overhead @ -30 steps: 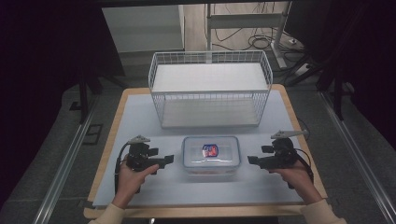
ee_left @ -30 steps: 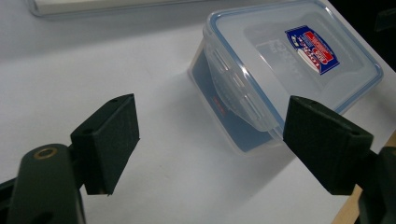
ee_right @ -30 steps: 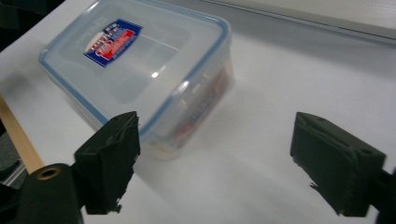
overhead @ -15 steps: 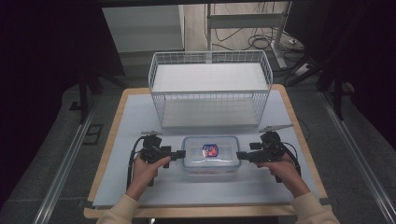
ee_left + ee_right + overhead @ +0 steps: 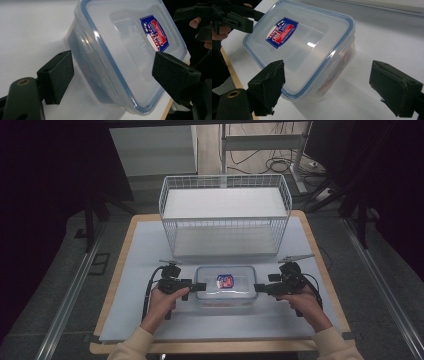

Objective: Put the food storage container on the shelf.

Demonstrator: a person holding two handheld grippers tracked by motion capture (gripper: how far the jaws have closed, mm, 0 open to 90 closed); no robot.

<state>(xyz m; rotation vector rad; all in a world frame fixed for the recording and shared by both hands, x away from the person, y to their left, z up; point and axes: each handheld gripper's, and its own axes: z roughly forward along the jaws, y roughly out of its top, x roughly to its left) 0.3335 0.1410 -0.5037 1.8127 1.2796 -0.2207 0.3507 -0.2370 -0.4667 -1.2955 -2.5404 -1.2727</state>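
A clear plastic container (image 5: 226,286) with rounded corners, a blue-edged lid and a red-and-blue label (image 5: 226,281) lies near the front edge of the worktop (image 5: 125,270), midway between its side edges. The worktop is a pale sheet over a wooden board. Behind the container, toward the far edge, stands a white wire basket (image 5: 225,215) with a fine grid wall and a flat white base.

The left claw (image 5: 199,286) sits at the container's left end and the right claw (image 5: 258,288) at its right end, each held in a hand (image 5: 162,302).

The left gripper view brings out the lid's moulded recess and the side latch, with the left claw (image 5: 112,72) spread wide, its blocky matte black jaws either side of the container's end; I cannot tell whether they touch it. The right gripper view shows reddish contents through the wall. There the right claw (image 5: 325,87) is wide open, its left jaw overlapping the container's corner and its right jaw well clear over bare worktop.
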